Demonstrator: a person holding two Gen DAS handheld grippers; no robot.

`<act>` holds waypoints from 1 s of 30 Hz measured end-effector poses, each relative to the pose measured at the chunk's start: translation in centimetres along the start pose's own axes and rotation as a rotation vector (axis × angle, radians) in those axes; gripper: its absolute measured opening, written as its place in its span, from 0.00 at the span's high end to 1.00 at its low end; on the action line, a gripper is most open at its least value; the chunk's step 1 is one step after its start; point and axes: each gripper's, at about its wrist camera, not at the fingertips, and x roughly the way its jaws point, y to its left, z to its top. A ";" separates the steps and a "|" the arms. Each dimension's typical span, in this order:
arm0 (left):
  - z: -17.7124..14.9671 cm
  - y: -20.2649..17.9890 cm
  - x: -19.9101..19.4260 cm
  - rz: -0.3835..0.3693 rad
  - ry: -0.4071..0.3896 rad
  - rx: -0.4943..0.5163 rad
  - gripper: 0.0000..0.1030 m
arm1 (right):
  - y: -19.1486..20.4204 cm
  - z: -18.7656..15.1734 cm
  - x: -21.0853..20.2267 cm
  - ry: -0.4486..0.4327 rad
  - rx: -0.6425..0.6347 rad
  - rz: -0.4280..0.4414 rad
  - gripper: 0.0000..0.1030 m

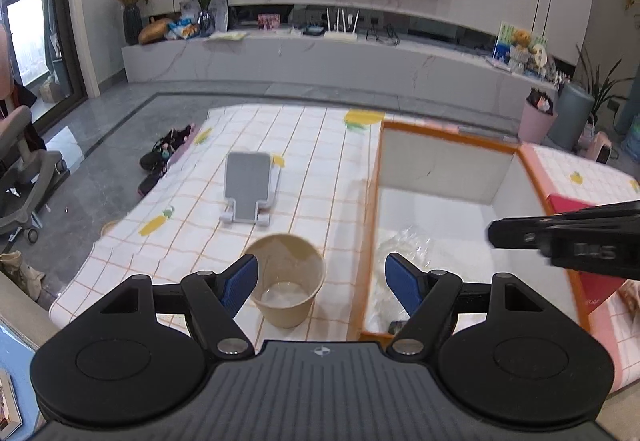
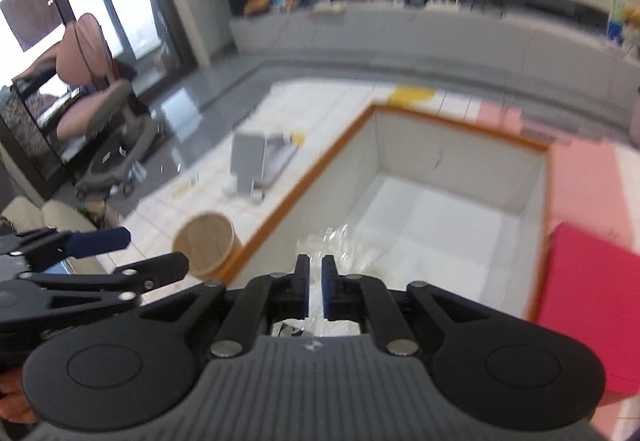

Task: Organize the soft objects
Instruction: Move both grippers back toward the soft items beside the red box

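- My right claw (image 2: pixel 315 289) hangs over the near end of the box (image 2: pixel 460 129), pads nearly together, nothing visibly pinched.
- My left claw (image 1: pixel 320 281) gapes wide, empty, above the paper cup (image 1: pixel 286 281).
- Crumpled clear plastic (image 2: pixel 352 249) already lies in the box: judged partly done.
- The cup and grey stand (image 1: pixel 250 185) remain on the checked tablecloth (image 1: pixel 180 209).
- Beyond: grey floor, TV wall.
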 end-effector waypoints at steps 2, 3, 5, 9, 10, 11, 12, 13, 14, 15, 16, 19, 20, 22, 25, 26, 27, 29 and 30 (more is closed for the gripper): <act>0.3 -0.1 -0.9 -0.025 -0.020 -0.014 0.17 | -0.1 0.0 -2.5 -0.046 -0.004 -0.006 0.95; 0.4 -0.2 -1.5 -0.038 -0.034 -0.028 0.17 | -0.1 -0.1 -3.7 -0.065 -0.006 -0.012 0.95; 0.6 -0.6 -2.7 -0.059 -0.063 -0.073 0.17 | -0.5 -0.3 -6.1 -0.106 -0.011 -0.023 0.94; 0.9 -2.6 -4.5 -0.105 -0.092 -0.066 0.16 | -2.1 -1.8 -11.1 -0.172 -0.009 -0.055 0.85; 0.7 -3.2 -4.8 -0.112 -0.101 -0.057 0.16 | -2.6 -2.3 -12.4 -0.181 -0.014 -0.077 0.82; 0.5 -3.8 -5.1 -0.116 -0.108 -0.056 0.16 | -3.0 -3.0 -13.4 -0.190 -0.023 -0.103 0.79; 0.3 -4.3 -5.4 -0.119 -0.110 -0.062 0.16 | -3.4 -3.6 -14.5 -0.205 -0.032 -0.132 0.79; 0.0 -4.9 -5.5 -0.125 -0.109 -0.068 0.16 | -4.0 -4.3 -15.6 -0.216 -0.037 -0.159 0.79; -0.2 -5.7 -5.7 -0.136 -0.104 -0.068 0.16 | -4.6 -4.9 -16.6 -0.222 -0.035 -0.180 0.79; -0.5 -6.3 -5.7 -0.148 -0.101 -0.063 0.16 | -5.4 -5.7 -17.4 -0.228 -0.026 -0.199 0.76; -0.8 -6.9 -5.8 -0.157 -0.100 -0.061 0.16 | -6.1 -6.3 -18.2 -0.233 -0.015 -0.217 0.75; -1.8 -9.5 -6.1 -0.177 -0.102 -0.033 0.16 | -8.7 -8.5 -20.4 -0.248 0.004 -0.277 0.62; -2.2 -10.3 -6.2 -0.178 -0.107 -0.023 0.16 | -9.6 -9.2 -20.9 -0.250 0.011 -0.299 0.59; -3.1 -12.2 -6.3 -0.171 -0.128 -0.004 0.15 | -11.7 -10.5 -21.6 -0.242 0.024 -0.344 0.52; -4.6 -15.7 -5.7 -0.152 -0.140 0.033 0.15 | -15.3 -12.5 -22.2 -0.239 0.059 -0.421 0.19; -5.0 -16.8 -5.2 -0.153 -0.125 0.058 0.15 | -16.5 -13.1 -22.4 -0.245 0.072 -0.457 0.12; -5.5 -18.2 -4.7 -0.161 -0.107 0.087 0.15 | -17.5 -13.5 -22.5 -0.259 0.083 -0.487 0.11; -6.9 -20.7 -3.4 -0.180 -0.081 0.120 0.15 | -19.8 -14.6 -22.7 -0.269 0.102 -0.519 0.09; -7.8 -21.8 -2.8 -0.181 -0.073 0.117 0.15 | -21.0 -15.2 -22.7 -0.268 0.120 -0.530 0.08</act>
